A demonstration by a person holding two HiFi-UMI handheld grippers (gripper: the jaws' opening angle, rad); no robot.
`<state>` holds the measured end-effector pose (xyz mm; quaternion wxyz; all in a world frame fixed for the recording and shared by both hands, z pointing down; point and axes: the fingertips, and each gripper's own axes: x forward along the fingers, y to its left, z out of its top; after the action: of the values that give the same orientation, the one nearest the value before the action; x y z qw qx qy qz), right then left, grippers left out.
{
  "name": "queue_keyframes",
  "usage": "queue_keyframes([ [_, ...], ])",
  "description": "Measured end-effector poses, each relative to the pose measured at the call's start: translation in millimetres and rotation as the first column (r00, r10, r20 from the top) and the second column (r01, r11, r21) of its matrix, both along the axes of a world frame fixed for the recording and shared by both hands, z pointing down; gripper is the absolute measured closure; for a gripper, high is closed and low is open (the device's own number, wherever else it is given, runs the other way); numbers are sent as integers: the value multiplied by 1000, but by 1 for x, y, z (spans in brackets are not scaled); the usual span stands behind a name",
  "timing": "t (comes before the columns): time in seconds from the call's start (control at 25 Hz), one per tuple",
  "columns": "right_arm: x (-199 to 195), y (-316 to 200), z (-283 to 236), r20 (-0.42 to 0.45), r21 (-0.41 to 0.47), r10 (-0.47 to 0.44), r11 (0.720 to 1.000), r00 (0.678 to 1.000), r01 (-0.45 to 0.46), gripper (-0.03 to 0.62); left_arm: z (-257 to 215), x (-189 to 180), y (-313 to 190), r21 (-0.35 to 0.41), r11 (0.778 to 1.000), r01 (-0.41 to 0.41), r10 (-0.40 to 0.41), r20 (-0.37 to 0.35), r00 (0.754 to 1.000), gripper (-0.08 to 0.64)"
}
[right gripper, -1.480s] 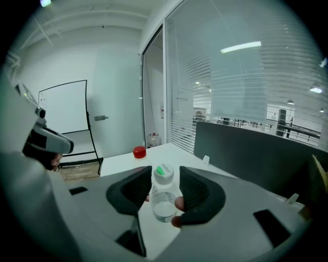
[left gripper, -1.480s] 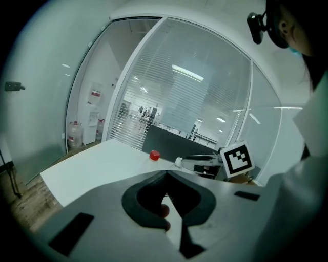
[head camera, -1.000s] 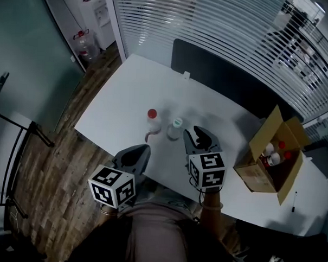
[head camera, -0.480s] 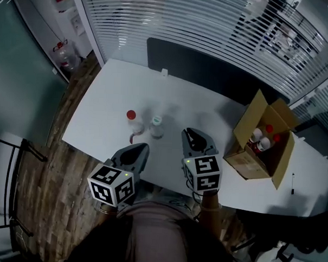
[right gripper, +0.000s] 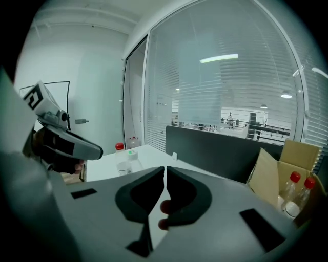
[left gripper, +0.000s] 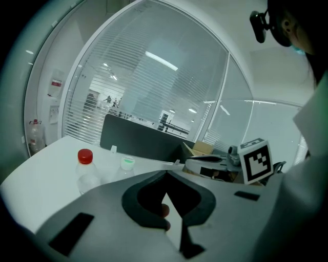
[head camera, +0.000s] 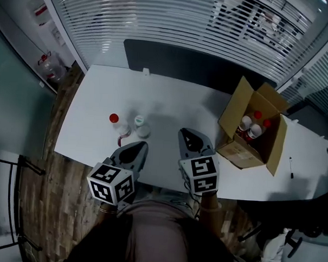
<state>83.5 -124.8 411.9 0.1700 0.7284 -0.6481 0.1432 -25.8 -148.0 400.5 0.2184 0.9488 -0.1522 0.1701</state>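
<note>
Now the left gripper [head camera: 135, 151] and right gripper [head camera: 189, 140], both pressed together, hover near a red-capped clear plastic bottle [head camera: 115, 123] and a green-capped bottle [head camera: 140, 125].

The left gripper [head camera: 141, 147] and the right gripper [head camera: 184, 132] are showing smooth, matt grey plastic shells with dull black pads lining the jaws. The red-capped bottle [head camera: 116, 125] and the green-capped bottle [head camera: 140, 125] are looking like clear, glossy plastic. The table [head camera: 176, 104] is presenting a smooth white top, the box [head camera: 233, 152] is showing matt brown cardboard, and the floor [head camera: 41, 204] is looking like grained wood planks.
</note>
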Motion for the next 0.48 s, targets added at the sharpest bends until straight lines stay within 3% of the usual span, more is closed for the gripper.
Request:
queue_keyframes([
  [0.48,20,23,-3,32,28,38,999,999,-39,557,4,28,16,26,998,-57,56,32,998,555],
])
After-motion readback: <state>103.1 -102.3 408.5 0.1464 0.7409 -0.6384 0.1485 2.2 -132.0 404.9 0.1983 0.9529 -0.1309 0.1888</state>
